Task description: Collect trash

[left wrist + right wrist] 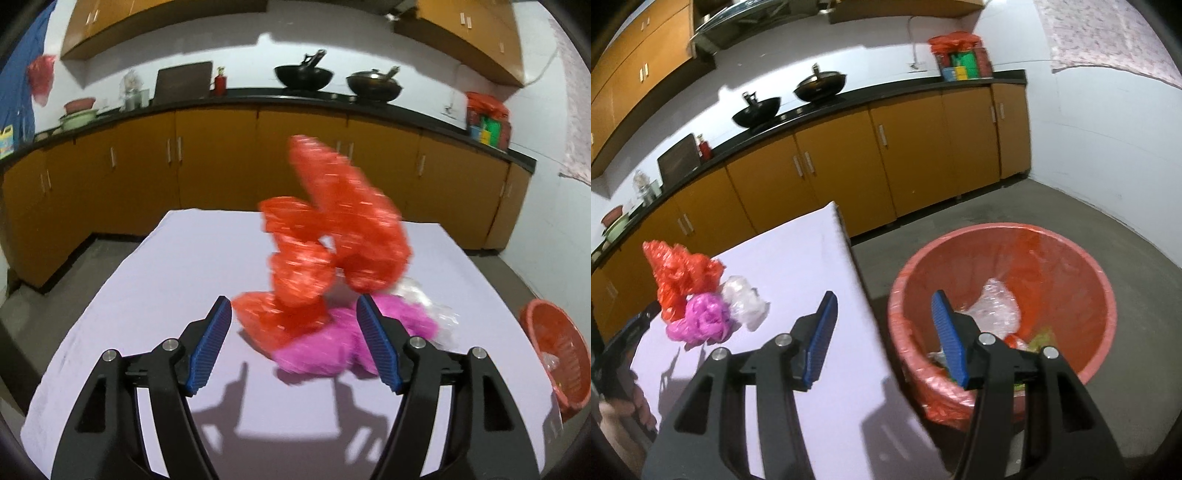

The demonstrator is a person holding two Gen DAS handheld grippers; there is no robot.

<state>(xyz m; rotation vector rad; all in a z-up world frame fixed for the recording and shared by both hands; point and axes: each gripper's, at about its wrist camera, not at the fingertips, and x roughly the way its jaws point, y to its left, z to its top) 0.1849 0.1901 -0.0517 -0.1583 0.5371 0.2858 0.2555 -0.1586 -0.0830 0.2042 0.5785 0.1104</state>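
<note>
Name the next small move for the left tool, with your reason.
Probably ease the left tool forward and close on the red bag: its jaws stand open and empty just short of the pile, with the pink bag beneath and the lined bin waiting beside the table.

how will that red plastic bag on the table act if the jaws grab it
The red plastic bag is thin crinkled film standing in loose folds, so it is probably floppy and very light. It will likely crush flat between the jaws, and it may drag the pink bag it leans on.
</note>
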